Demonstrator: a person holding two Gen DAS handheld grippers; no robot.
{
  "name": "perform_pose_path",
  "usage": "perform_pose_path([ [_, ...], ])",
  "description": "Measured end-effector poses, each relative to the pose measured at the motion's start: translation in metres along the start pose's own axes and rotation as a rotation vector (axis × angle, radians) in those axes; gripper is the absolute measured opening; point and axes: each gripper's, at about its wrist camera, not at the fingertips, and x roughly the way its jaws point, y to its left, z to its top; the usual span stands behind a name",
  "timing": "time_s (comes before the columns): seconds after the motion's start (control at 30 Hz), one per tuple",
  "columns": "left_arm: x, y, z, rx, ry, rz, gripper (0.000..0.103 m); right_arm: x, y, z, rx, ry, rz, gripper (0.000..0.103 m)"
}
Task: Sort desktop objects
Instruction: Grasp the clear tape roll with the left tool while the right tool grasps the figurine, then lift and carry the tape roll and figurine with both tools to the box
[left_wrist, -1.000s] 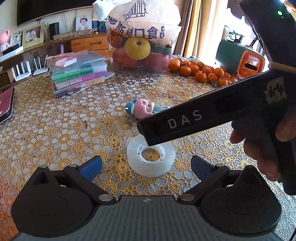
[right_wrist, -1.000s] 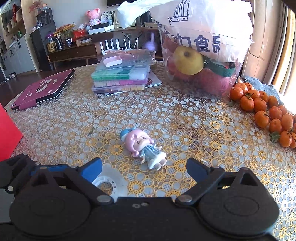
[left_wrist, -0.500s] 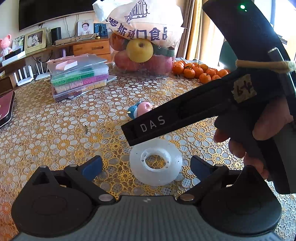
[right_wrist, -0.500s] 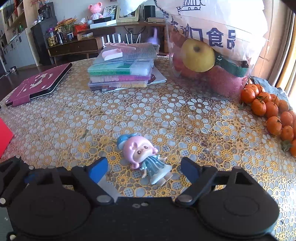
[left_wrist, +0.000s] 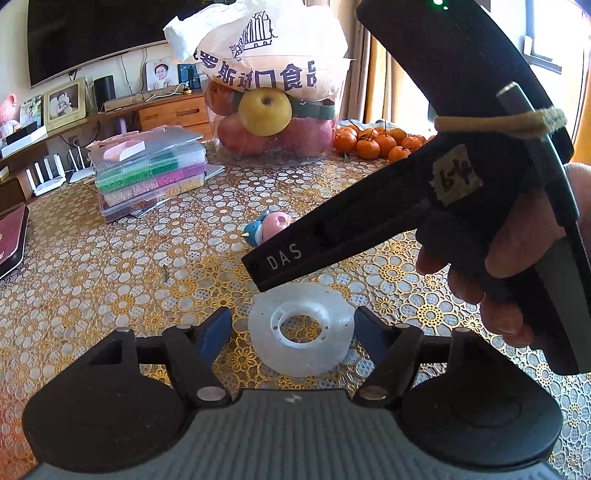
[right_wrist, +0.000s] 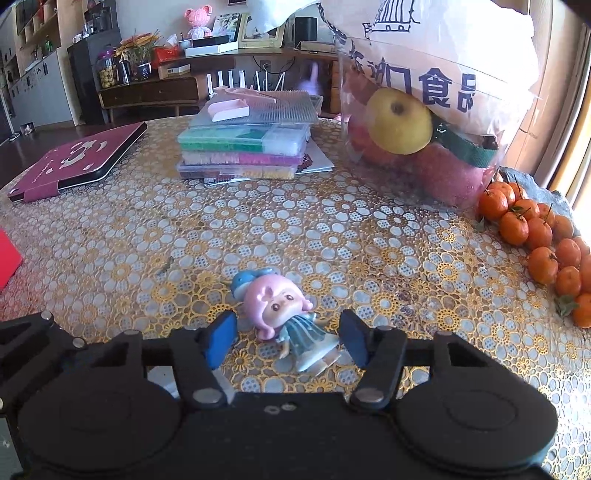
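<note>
A small doll (right_wrist: 286, 325) with pink hair and a teal dress was seen lying on its back on the patterned tablecloth (right_wrist: 332, 229), between the blue pads of the right gripper (right_wrist: 288, 341). The tongs of that gripper were spread, with a gap left on either side of the doll, so nothing was pinched. A white plastic reel (left_wrist: 301, 332) was laid flat just beside the doll, and the left gripper (left_wrist: 291, 338) was held over it with its tongs likewise spread wide, one pad at each edge of the reel and neither clearly touching.

The step in hand was judged to be the approach to two pickups at once, with neither object gripped. For the next move, each pair of tongs would need to be lowered and pressed together: across the doll's body on the right, across the reel's rim on the left. The reel, being thin and flat, was judged likely to slip unless caught low.

The right gripper's black body, marked DAS, and the hand (left_wrist: 517, 266) around it were shown only in the left wrist view, where the doll was mostly hidden behind them. The doll's face and dress were shown plainly only in the right wrist view. Farther off, a stack of bead boxes (right_wrist: 243, 147), a bag of fruit (right_wrist: 436, 110) and a heap of tangerines (right_wrist: 535, 236) were seen.
</note>
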Motion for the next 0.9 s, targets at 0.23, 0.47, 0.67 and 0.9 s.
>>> perform_pose_path([
  [0.23,0.000,0.000,0.001,0.000,0.003,-0.005,0.058,-0.002,-0.002,0.001,0.009,0.007,-0.002,0.051],
  [0.47,-0.001,0.003,0.002,-0.020,0.008,-0.003,0.058,-0.006,-0.004,0.000,0.020,0.013,0.012,0.041],
  [0.67,-0.005,0.008,0.000,-0.043,0.013,-0.007,0.058,-0.012,-0.002,-0.003,0.029,0.007,0.021,0.040],
  [0.9,-0.012,0.011,0.000,-0.051,0.013,-0.013,0.058,-0.025,-0.002,-0.004,0.039,-0.010,0.031,0.040],
])
